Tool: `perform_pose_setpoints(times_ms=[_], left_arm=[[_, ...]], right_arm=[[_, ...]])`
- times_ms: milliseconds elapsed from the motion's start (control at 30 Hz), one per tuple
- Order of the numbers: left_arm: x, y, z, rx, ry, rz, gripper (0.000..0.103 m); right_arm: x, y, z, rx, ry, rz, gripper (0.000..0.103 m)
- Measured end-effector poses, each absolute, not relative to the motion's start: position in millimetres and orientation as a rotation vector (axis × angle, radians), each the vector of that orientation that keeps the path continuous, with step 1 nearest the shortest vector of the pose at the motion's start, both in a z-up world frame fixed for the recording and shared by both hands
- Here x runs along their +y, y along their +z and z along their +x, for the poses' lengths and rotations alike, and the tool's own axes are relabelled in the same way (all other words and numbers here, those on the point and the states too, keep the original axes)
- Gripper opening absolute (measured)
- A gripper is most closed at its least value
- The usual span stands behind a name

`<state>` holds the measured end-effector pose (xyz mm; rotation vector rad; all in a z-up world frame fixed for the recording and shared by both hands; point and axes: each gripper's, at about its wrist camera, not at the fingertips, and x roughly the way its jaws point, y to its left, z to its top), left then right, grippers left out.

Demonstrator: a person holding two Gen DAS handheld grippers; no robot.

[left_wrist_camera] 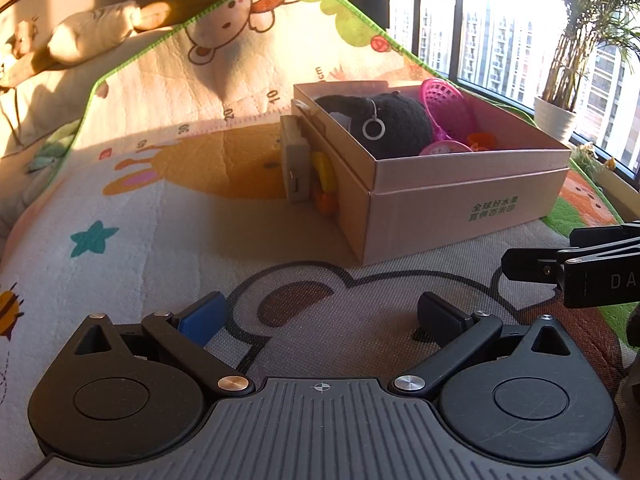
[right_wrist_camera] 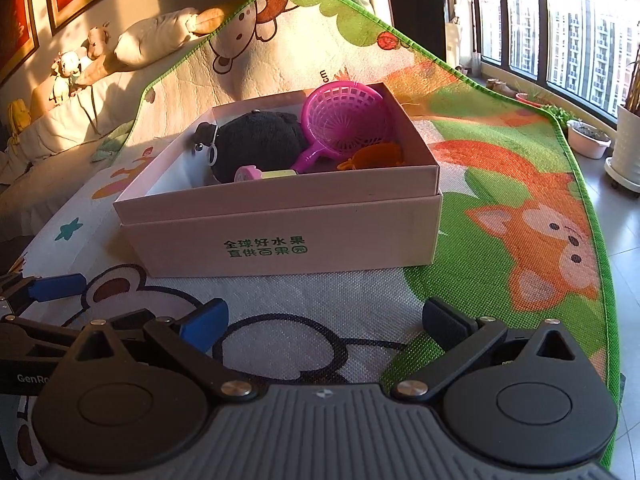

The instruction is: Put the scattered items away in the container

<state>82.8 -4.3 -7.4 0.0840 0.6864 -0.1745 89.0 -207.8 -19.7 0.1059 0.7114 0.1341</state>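
A pink cardboard box (left_wrist_camera: 460, 200) (right_wrist_camera: 280, 236) stands on the play mat. It holds a black plush toy (left_wrist_camera: 392, 124) (right_wrist_camera: 256, 144), a pink plastic strainer (left_wrist_camera: 448, 108) (right_wrist_camera: 344, 120), a small orange toy (right_wrist_camera: 376, 156) and a pink-and-yellow toy (right_wrist_camera: 260, 174). Outside, against the box's left wall, lie a beige block (left_wrist_camera: 296, 160), a yellow piece (left_wrist_camera: 324, 170) and an orange piece (left_wrist_camera: 326, 200). My left gripper (left_wrist_camera: 320, 316) is open and holds nothing, low over the mat in front of the box. My right gripper (right_wrist_camera: 326, 324) is open too, facing the box's printed side.
The cartoon play mat (right_wrist_camera: 500, 280) with a green border covers the surface, and tiled floor (right_wrist_camera: 624, 240) lies past its right edge. Potted plants (right_wrist_camera: 588, 140) stand by the window. Stuffed toys (right_wrist_camera: 152, 40) lie at the back left.
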Motion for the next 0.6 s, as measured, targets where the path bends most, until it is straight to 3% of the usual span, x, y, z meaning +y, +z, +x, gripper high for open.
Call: perform_pose_setpoints(times_ms=[600], left_arm=[[-4.3,-7.3,82.8,0.687,-0.175,0.084,0.103]], right_arm=[[-212.5,-19.8,88.3,0.699,0.148,0.142,0.103]])
